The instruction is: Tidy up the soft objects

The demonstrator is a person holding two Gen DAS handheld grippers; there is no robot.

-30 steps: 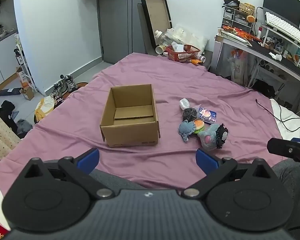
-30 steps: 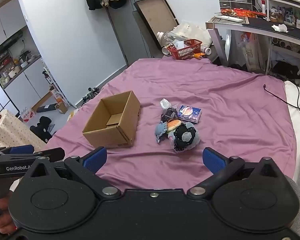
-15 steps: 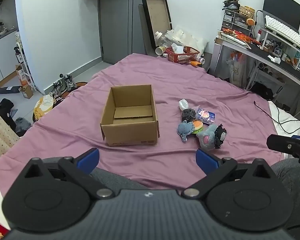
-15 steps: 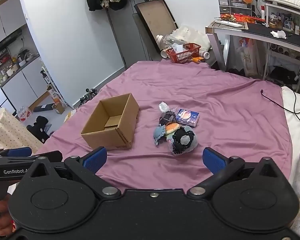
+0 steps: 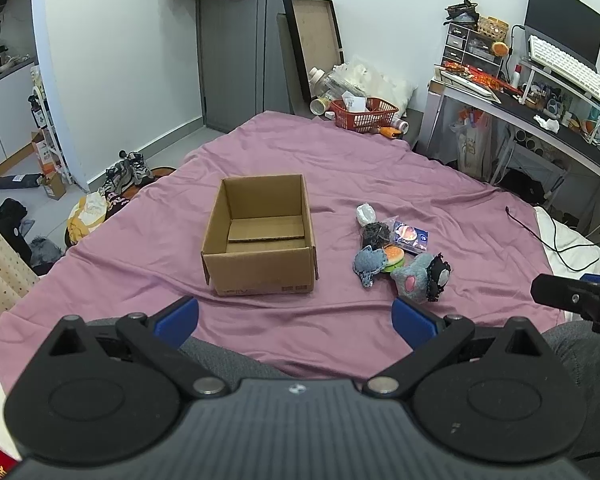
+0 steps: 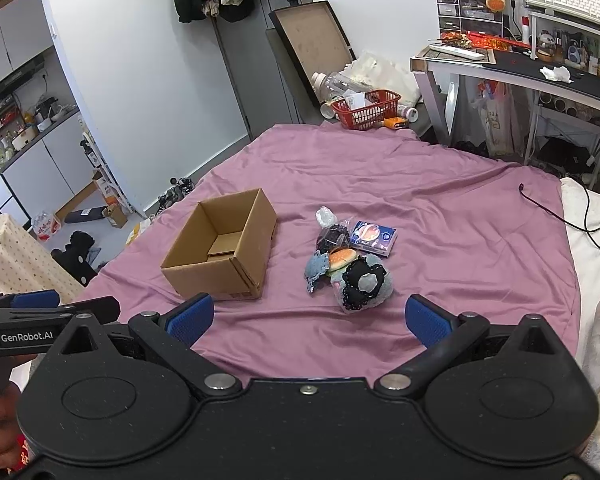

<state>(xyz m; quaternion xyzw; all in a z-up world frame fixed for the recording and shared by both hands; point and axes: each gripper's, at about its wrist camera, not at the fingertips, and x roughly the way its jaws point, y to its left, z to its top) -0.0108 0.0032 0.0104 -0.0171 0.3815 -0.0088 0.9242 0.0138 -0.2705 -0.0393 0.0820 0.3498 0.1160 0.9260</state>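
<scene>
Both grippers — left (image 5: pixel 295 317), right (image 6: pixel 307 319) — spread wide, soft toys (image 6: pixel 348 268) lying well ahead.

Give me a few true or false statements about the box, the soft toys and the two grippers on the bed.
1. The cardboard box holds several toys. False: only a loose cardboard flap lies inside.
2. The burger toy lies in the pile beside the box. True.
3. The right gripper grips the grey plush. False: it is open, holding nothing.
4. The left gripper is open. True.
5. The red basket sits beyond the bed's far end. True.
</scene>
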